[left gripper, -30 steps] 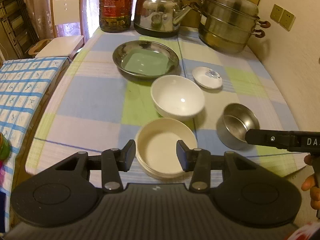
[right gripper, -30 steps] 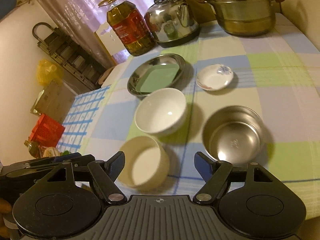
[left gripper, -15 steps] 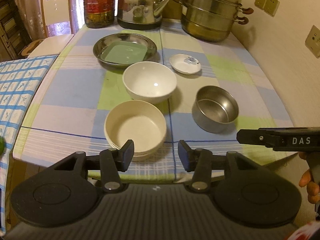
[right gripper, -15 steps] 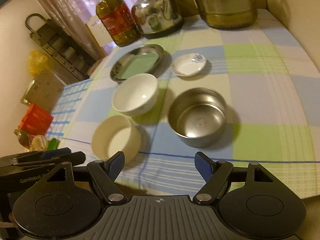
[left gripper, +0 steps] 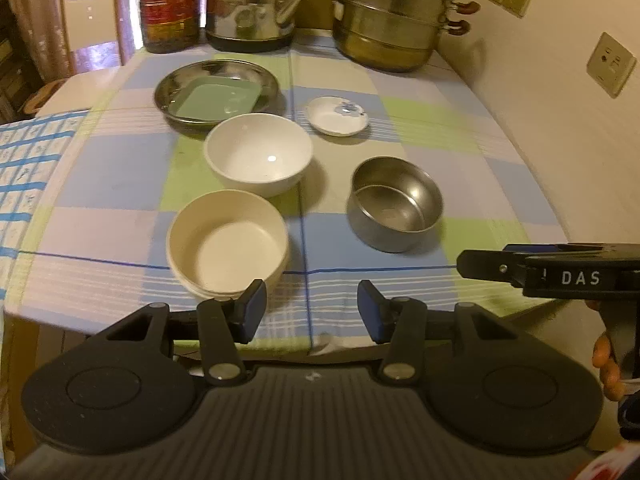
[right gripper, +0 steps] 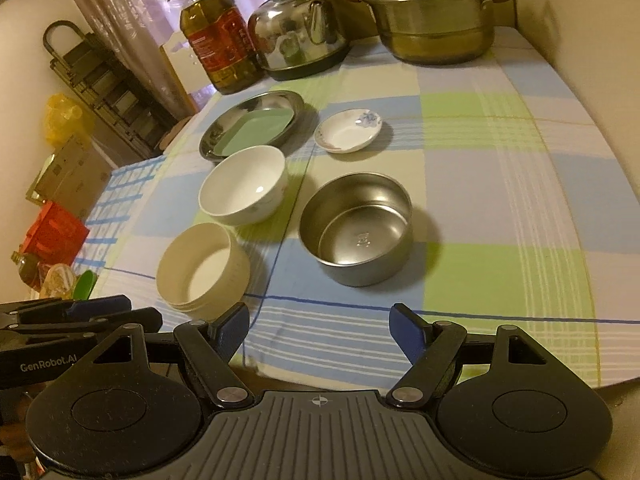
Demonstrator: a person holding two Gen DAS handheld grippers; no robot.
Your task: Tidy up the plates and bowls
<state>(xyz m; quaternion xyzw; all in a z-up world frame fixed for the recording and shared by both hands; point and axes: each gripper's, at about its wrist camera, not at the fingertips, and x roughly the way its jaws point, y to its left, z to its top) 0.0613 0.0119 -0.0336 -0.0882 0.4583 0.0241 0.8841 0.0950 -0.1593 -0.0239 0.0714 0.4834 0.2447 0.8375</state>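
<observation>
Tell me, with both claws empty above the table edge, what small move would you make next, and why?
Probably ease the left gripper forward and down to the cream bowl, the nearest dish, just ahead of its left finger. Both it and the right gripper are open and empty. The bowls still stand apart, while the green tray already sits in the steel plate, so stacking seems to come next.

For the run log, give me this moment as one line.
left gripper: open, empty | right gripper: open, empty | cream bowl, white bowl, steel bowl: apart on table
</observation>
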